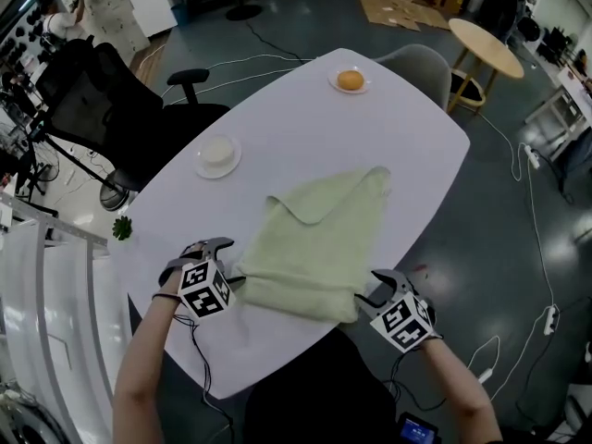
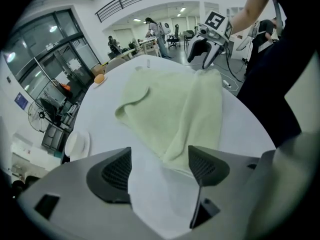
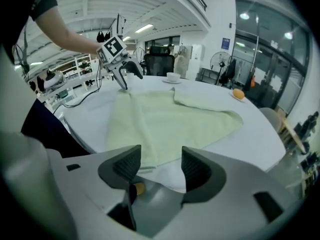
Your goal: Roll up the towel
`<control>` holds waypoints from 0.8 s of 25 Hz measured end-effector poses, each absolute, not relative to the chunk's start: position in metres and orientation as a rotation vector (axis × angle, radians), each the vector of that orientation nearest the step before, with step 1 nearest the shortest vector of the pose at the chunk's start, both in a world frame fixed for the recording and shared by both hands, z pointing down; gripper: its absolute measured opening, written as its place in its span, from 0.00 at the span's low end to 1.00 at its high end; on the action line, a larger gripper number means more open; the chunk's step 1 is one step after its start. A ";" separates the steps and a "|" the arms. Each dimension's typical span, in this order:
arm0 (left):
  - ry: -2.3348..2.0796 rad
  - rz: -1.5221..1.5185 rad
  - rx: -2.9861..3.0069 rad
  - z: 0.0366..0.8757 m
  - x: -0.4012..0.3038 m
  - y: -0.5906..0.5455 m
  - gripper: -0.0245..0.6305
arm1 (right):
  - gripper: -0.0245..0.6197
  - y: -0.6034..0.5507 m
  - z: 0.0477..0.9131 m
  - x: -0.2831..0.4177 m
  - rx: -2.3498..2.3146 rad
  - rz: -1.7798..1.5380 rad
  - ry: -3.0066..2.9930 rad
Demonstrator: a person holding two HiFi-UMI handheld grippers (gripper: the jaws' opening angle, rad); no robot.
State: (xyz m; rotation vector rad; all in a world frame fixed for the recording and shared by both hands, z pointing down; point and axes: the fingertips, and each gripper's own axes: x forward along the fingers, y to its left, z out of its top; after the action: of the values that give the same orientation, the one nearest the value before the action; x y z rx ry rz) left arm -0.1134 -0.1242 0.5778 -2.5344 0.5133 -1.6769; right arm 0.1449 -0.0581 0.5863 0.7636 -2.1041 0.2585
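Two grippers sit by the near edge of the white table (image 1: 305,128), one at each near corner of the light green towel (image 1: 319,239). The left gripper (image 1: 233,265) is wide open and holds nothing; the towel's corner just pokes in between its jaws. The right gripper (image 1: 367,289) is open too, with the towel's edge just inside, not squeezed. The towel lies mid-table, one far corner folded over. Farther left is a small white plate (image 1: 202,166). At the far end sits an orange thing (image 1: 350,80).
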 end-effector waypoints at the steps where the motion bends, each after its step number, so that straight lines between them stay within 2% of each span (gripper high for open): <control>1: 0.505 -1.665 -2.538 0.574 -0.113 -0.121 0.59 | 0.45 -0.057 0.581 0.144 0.758 0.248 -2.113; 8: 0.365 -1.622 -2.574 0.569 -0.106 -0.073 0.61 | 0.45 -0.025 0.573 0.127 0.661 0.192 -2.124; 17: 0.162 -1.720 -2.435 0.613 -0.109 -0.029 0.60 | 0.43 0.019 0.598 0.092 0.497 0.104 -2.093; 18: 0.160 -1.727 -2.416 0.617 -0.110 -0.029 0.59 | 0.43 0.022 0.601 0.089 0.487 0.096 -2.090; 20: 0.185 -1.724 -2.383 0.623 -0.113 -0.032 0.45 | 0.42 0.027 0.607 0.085 0.474 0.087 -2.086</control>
State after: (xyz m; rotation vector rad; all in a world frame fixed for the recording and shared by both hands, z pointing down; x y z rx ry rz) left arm -0.1134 -0.0324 0.6227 -2.3831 0.1851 -1.7245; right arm 0.0847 0.0268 0.6066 0.4738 -2.0860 0.0868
